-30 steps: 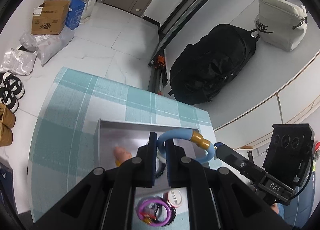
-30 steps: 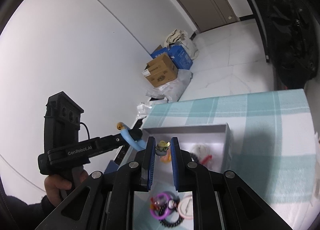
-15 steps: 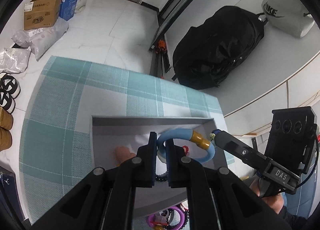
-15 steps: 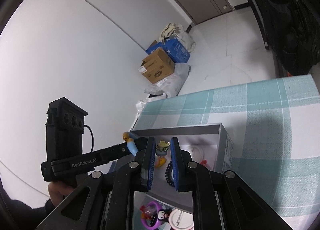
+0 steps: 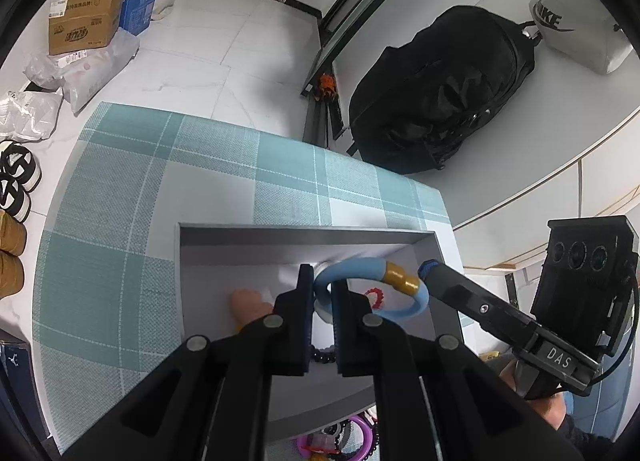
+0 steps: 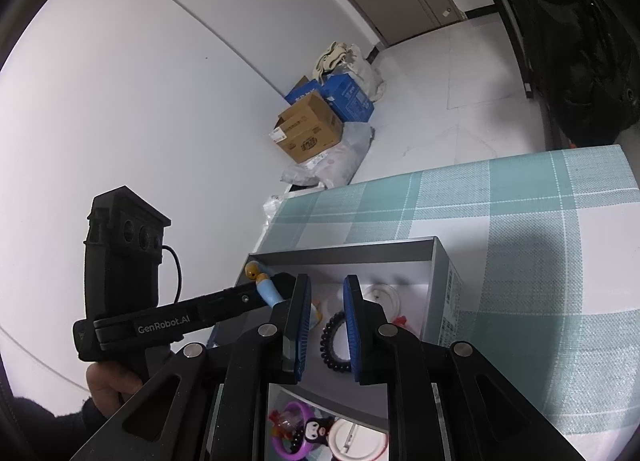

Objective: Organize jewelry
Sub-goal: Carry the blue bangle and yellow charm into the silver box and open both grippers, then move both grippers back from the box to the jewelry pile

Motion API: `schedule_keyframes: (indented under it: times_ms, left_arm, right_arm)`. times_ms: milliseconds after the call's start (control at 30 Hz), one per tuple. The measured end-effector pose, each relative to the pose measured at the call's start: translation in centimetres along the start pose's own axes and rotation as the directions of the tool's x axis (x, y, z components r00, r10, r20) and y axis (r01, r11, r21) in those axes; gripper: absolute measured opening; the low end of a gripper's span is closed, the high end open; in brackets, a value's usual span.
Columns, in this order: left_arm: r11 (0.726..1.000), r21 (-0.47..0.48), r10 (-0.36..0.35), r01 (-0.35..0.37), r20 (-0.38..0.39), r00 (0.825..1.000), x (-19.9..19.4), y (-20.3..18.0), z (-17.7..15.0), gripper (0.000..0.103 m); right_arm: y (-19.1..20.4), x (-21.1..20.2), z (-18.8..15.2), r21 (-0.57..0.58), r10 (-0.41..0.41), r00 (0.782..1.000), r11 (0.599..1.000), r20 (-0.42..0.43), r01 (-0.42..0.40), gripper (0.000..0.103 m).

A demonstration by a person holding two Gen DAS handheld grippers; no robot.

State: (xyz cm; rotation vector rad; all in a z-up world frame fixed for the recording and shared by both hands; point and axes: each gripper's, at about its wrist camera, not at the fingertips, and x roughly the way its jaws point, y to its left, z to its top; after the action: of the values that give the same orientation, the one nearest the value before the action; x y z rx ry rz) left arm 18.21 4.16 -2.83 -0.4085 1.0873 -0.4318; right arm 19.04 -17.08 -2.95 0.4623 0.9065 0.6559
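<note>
Worktop (image 5: 120, 221) (teal plaid cloth) is topped by a grey box (image 5: 304, 235). Blue bangle (image 5: 360, 265) is pinched by left hand-held gripper (image 5: 322, 301) above the box; right hand-held gripper (image 6: 326, 301) is held spread, empty, over a black bead bracelet (image 6: 332, 345).

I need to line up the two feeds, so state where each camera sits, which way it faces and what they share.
Left wrist: on the left gripper, looking down its fingers at the blue bracelet it clamps over the grey box; the right gripper's tip shows too.
Right wrist: on the right gripper, facing that box, jaws apart above a black bead bracelet; the left gripper and the person's hand show.
Shared: box, blue bracelet, checked cloth.
</note>
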Motion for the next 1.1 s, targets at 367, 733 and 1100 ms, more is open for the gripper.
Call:
schedule_keyframes:
  times_ms: [367, 733, 1100]
  left_arm:
    - [0.999, 0.04, 0.023, -0.023, 0.0, 1.0, 0.0, -0.6, -0.7, 0.011]
    - [0.991, 0.116, 0.057, -0.064, 0.059, 0.997, -1.5, -2.1, -2.3, 0.071]
    - [0.996, 0.042, 0.068, -0.075, 0.146, 0.987, -4.8, -1.6, -4.6, 0.072]
  right_arm:
    - [-0.1, -2.0, -0.2, -0.011, -0.026, 0.998, 1.0, 0.05, 0.027, 0.053]
    - [0.4, -2.6, -0.9, -0.014, -0.048, 0.996, 0.999, 0.072, 0.049, 0.061]
    - [2.7, -4.3, -3.3, -0.085, -0.069, 0.995, 0.994, 0.076, 0.075, 0.068]
